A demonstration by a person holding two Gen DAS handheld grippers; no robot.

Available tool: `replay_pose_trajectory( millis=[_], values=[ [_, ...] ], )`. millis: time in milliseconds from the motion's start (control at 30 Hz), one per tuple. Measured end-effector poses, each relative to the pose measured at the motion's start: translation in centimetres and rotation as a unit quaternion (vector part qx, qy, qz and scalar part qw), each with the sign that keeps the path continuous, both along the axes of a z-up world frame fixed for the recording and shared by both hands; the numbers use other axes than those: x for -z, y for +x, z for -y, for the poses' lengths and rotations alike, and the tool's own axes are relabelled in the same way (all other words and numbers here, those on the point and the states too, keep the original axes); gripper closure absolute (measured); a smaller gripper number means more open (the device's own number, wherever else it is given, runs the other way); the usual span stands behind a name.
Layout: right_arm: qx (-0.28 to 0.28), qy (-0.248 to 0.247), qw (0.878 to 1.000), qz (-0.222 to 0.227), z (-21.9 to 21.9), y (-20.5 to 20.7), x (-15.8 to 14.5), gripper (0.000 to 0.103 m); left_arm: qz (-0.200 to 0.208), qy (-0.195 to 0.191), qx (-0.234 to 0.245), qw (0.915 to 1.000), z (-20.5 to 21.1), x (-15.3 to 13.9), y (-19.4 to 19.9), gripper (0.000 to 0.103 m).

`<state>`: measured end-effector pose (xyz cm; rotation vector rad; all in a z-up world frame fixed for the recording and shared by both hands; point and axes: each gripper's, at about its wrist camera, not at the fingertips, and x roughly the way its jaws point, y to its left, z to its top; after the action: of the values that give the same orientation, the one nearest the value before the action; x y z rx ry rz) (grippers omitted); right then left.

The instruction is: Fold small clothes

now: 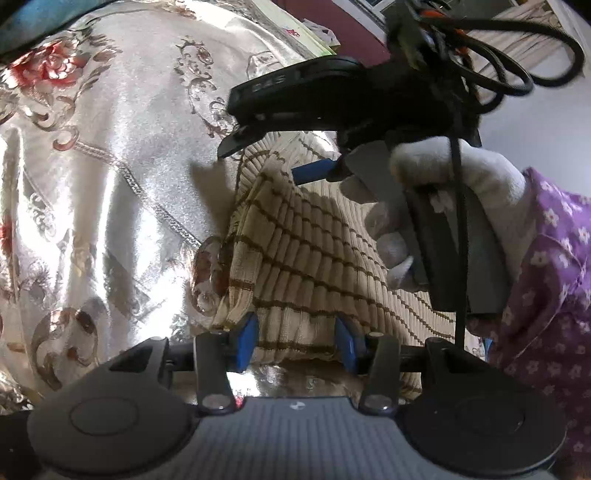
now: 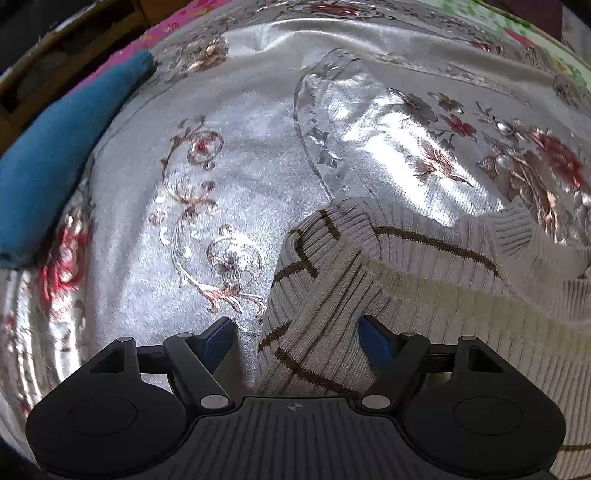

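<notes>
A cream ribbed sweater with thin brown stripes (image 1: 314, 251) lies partly folded on a shiny satin cloth with flower embroidery (image 1: 110, 166). My left gripper (image 1: 296, 343) stands open at the sweater's near hem, with the knit lying loosely between its blue pads (image 1: 246, 339). A white-gloved hand (image 1: 443, 173) holds my right gripper (image 1: 262, 162) over the far fold. In the right wrist view my right gripper (image 2: 299, 338) is wide open, pointing steeply down. A folded sleeve (image 2: 317, 280) runs between its blue pads (image 2: 375, 339), which do not press on it.
A blue cloth (image 2: 55, 166) lies at the left edge of the satin cover (image 2: 240, 166), with pink flowered fabric (image 2: 177, 22) and a wooden edge (image 2: 55, 48) behind it. A purple flowered sleeve (image 1: 546, 258) and black cables (image 1: 498, 55) fill the right side. Papers (image 1: 295, 29) lie at the far end.
</notes>
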<state>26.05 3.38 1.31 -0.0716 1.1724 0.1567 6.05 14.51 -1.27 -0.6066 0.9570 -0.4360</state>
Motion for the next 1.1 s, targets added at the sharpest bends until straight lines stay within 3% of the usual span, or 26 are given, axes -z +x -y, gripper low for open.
replay_pose_trajectory(
  millis=[267, 600, 900, 1100],
  values=[
    [0.001, -0.004, 1.000, 0.005, -0.3, -0.2, 0.3, 0.021, 0.011, -0.018, -0.016, 0.9996, -1.2, -0.5, -1.2, 0.054],
    [-0.004, 0.011, 1.000, 0.020, 0.3, -0.8, 0.3, 0.019, 0.008, 0.020, -0.006, 0.9997, 0.1, -0.4, -0.7, 0.053],
    [0.059, 0.120, 0.990, 0.055, 8.6, -5.8, -3.7, 0.021, 0.009, 0.041, -0.009, 0.9991, 1.0, -0.4, -0.4, 0.053],
    [0.123, 0.108, 0.982, 0.091, 17.8, -11.5, -5.7, 0.021, 0.016, 0.062, -0.016, 0.9978, 1.8, -1.1, -0.6, 0.053]
  ],
)
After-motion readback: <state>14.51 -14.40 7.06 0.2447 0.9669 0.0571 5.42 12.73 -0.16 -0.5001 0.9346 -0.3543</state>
